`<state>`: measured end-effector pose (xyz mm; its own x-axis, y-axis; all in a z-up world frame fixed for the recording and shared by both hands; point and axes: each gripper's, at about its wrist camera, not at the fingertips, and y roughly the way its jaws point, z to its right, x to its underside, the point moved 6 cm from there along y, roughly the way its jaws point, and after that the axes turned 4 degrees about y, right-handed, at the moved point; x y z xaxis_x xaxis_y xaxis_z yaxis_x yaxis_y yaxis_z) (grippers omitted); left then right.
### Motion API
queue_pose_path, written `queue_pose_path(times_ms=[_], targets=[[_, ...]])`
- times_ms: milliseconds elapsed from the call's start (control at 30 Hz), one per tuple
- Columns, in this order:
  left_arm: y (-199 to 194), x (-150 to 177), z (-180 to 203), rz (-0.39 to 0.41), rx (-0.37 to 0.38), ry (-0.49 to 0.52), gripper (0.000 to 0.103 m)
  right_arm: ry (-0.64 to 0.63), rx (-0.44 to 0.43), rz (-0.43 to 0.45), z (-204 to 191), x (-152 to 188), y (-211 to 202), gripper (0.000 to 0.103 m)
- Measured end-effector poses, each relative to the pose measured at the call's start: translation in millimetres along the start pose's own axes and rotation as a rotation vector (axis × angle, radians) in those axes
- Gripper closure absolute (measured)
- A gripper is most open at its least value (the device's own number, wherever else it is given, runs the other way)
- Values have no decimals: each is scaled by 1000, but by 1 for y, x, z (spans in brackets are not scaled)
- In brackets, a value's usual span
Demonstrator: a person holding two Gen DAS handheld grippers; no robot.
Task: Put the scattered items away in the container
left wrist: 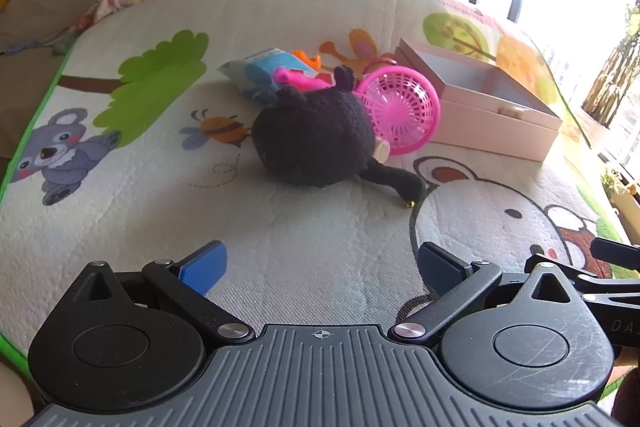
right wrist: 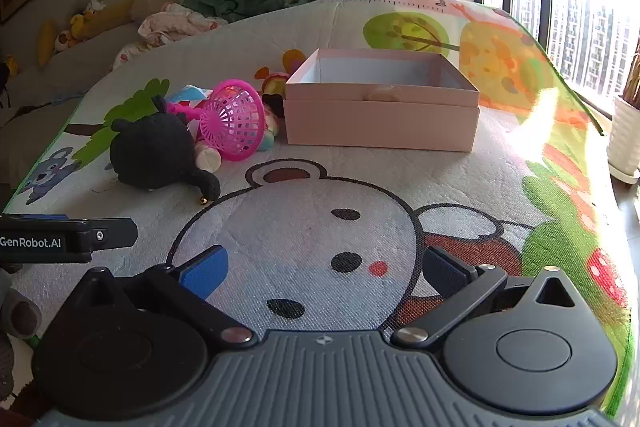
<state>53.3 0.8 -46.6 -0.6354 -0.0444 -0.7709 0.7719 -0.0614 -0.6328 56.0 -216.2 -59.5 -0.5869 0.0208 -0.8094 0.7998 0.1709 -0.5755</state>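
Both my claws hang spread and empty over the mat (right wrist: 304,183), so I judge this the start: nothing picked yet.

From the left: the black plush (left wrist: 316,143) lies nearest my left gripper (left wrist: 320,267), with a blue packet (left wrist: 256,71) behind it and the pink basket (left wrist: 400,111) touching its right side. The box (right wrist: 380,107) sits far right, open.

Next I'd bring the left gripper forward over the plush and close on it.

Only the right view, past the right gripper (right wrist: 324,271), shows a white roll (right wrist: 210,157) tucked beside the plush.
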Motion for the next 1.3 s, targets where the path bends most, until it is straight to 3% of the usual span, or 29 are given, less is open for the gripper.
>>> queue_pose_path(times_ms=[1000, 1300], targets=[[0, 2, -3, -15, -11, -9, 0, 9, -2, -6, 3, 1, -1, 0], [-3, -1, 0, 11, -15, 33, 0, -2, -5, 0, 1, 1, -2, 0]])
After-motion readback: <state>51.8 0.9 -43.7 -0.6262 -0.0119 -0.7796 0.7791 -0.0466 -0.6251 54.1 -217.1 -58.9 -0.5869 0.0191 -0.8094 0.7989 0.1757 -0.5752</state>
